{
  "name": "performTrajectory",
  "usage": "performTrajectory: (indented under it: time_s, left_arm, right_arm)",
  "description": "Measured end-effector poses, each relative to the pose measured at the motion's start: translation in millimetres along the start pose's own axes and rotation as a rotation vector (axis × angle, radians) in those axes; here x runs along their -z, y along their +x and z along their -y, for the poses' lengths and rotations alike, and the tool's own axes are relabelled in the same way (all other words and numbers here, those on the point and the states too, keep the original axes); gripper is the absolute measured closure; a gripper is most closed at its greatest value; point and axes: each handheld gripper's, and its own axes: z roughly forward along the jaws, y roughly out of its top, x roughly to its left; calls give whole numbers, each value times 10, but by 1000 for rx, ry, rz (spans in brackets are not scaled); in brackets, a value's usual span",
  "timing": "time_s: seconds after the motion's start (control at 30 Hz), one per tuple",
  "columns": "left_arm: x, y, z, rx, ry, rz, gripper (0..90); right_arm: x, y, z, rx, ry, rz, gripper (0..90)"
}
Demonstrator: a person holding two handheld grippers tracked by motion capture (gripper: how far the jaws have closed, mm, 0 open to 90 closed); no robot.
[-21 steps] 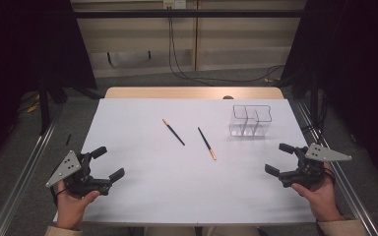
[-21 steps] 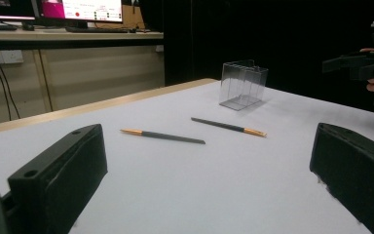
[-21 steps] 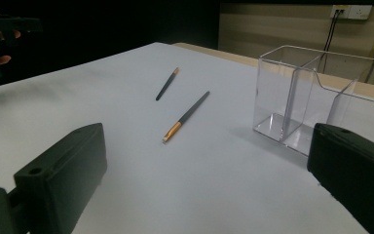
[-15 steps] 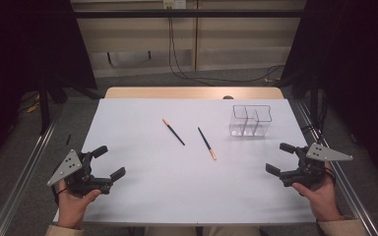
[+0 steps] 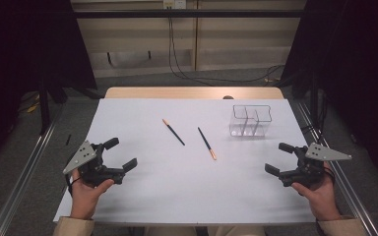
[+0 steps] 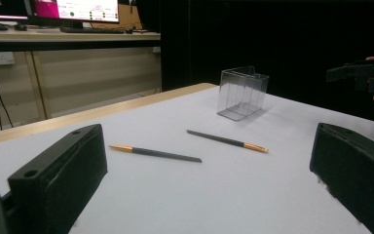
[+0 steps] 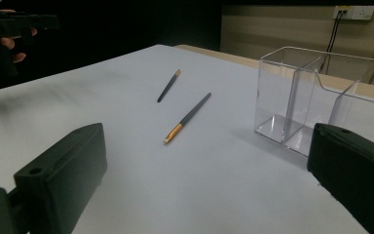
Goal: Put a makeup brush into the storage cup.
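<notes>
The worktop (image 5: pixel 142 196) carries a white sheet, with all items on its far half. Compared with the high views from the preceding second, nothing on it has shifted, and both hands remain at the near corners; no approach has started.

The clear divided holder (image 5: pixel 250 120) stands upright near the far right corner. In the right gripper view it (image 7: pixel 321 97) shows empty compartments.

The left gripper (image 5: pixel 120 154) sits at the near left corner, jaws spread wide with nothing between them. The right gripper (image 5: pixel 279 158) sits at the near right edge, jaws equally wide and empty. Both aim toward the middle of the worktop.

Two slim pencil-like sticks lie flat near the centre, apart from each other and left of the holder. The left stick (image 5: pixel 173 132) has its orange tip pointing away from the person. The right stick (image 5: pixel 206 143) has its orange tip pointing toward the person.

Assessment: the work is likely loading the sticks into the holder. With no change in position, that sequence is at its start. Each gripper has an unobstructed line to the stick on its own side.
</notes>
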Motion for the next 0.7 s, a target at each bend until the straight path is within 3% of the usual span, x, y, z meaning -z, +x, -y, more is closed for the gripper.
performTrajectory:
  time_s: [0.33,0.37,0.43,0.7]
  left_arm:
    - [-178,29,-102,-5,-17,-15,0]
    - [-217,40,-108,21,-36,-26,0]
    - [-270,57,-117,29,-42,-32,0]
    - [-480,79,-139,5,-17,-20,0]
  right_arm:
    - [-84,46,-29,22,10,-25,5]
    - [-85,52,-39,22,8,-23,5]
    - [-88,57,-44,24,6,-19,5]
    - [-98,63,-43,26,6,-23,5]
